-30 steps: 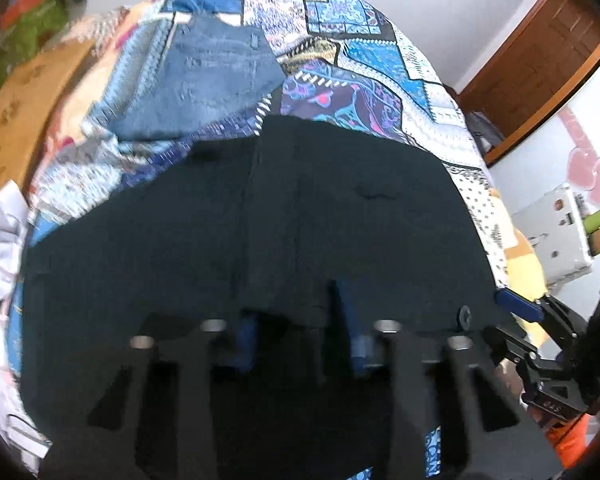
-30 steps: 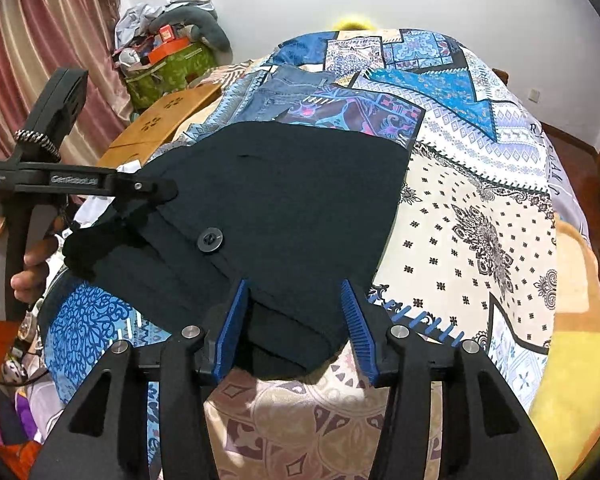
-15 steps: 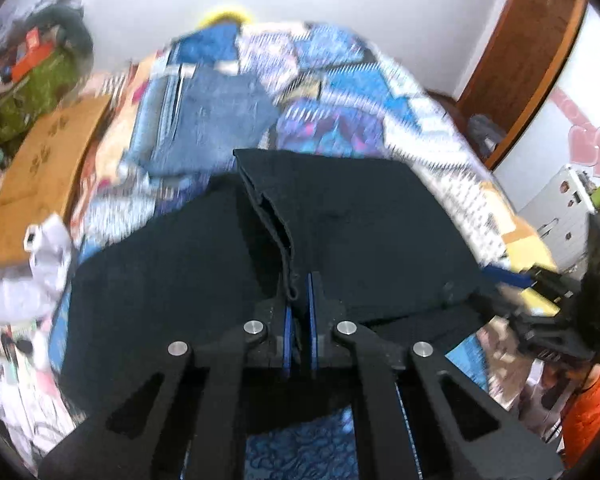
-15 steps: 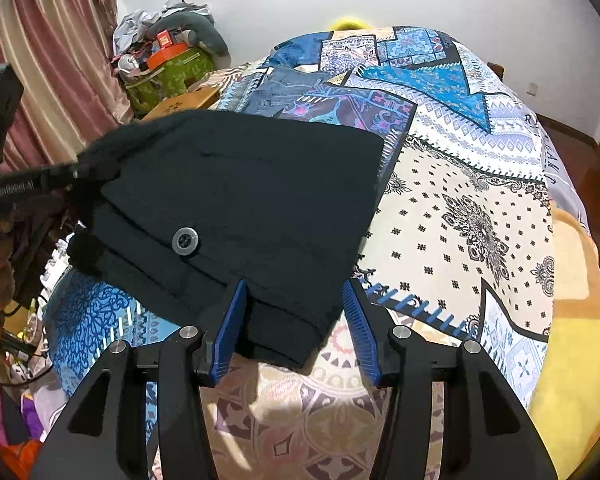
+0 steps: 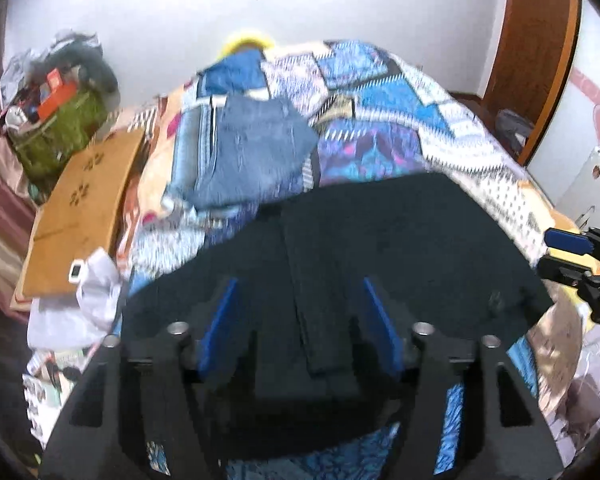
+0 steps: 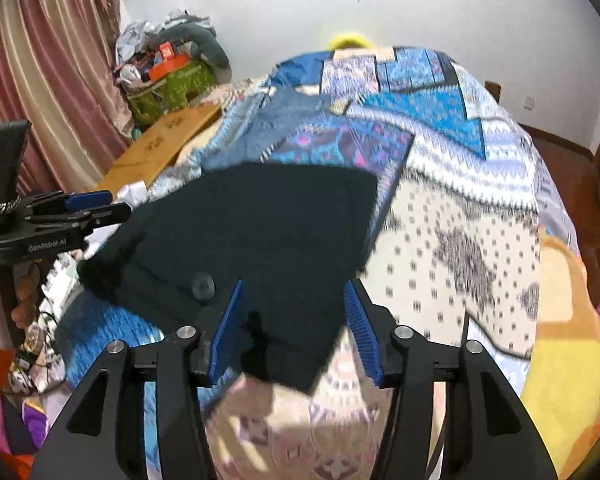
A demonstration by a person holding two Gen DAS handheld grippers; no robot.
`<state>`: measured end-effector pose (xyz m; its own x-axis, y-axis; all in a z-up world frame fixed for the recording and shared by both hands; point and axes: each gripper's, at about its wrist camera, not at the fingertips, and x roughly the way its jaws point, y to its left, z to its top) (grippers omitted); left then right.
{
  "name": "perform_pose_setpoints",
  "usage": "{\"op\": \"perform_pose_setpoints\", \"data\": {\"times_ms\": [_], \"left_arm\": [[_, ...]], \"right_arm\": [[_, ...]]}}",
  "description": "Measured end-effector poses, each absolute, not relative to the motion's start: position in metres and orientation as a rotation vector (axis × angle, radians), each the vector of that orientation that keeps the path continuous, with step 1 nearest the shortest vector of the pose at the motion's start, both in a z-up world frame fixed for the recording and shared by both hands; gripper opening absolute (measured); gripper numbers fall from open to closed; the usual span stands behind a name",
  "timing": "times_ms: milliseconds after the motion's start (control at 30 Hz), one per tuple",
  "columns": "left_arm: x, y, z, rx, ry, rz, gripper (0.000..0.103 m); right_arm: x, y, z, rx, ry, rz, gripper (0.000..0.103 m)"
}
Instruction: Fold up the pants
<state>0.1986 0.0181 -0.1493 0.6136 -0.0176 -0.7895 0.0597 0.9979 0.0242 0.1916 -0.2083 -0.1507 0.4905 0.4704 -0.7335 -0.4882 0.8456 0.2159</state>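
Black pants (image 5: 380, 232) lie folded on the patchwork quilt (image 5: 384, 96) of a bed. My left gripper (image 5: 300, 324) hovers over their near edge, its jaws opening, a folded strip of the cloth under the gap and neither pad pressing it. In the right wrist view the pants (image 6: 268, 220) show a round button (image 6: 203, 285). Their near corner lies between the opening jaws of my right gripper (image 6: 296, 330), untouched by the blue pads. Each gripper shows in the other's view: the right gripper (image 5: 572, 252) at the right edge, the left gripper (image 6: 80, 208) at the left, held by a hand.
Folded blue jeans (image 5: 252, 152) lie farther up the bed. A wooden board (image 5: 80, 208), a green bag with clutter (image 5: 56, 128) and white cloth (image 5: 88, 292) crowd the left side. A curtain (image 6: 40, 100) hangs left; a white cabinet (image 5: 592, 184) stands right.
The left gripper was shut on a raised fold of the pants half a second ago; its jaws now stand apart and the cloth lies flat. The right gripper has lifted slightly and widened.
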Motion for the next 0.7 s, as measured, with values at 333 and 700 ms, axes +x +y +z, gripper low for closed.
{"op": "perform_pose_setpoints", "data": {"times_ms": [333, 700], "left_arm": [[0.265, 0.0, -0.152, 0.096, 0.923, -0.11, 0.083], [0.287, 0.003, -0.223, 0.138, 1.08, -0.048, 0.099]], "right_arm": [[0.251, -0.176, -0.155, -0.056, 0.909, 0.593, 0.056], [0.271, -0.169, -0.209, -0.095, 1.059, 0.624, 0.064]]}}
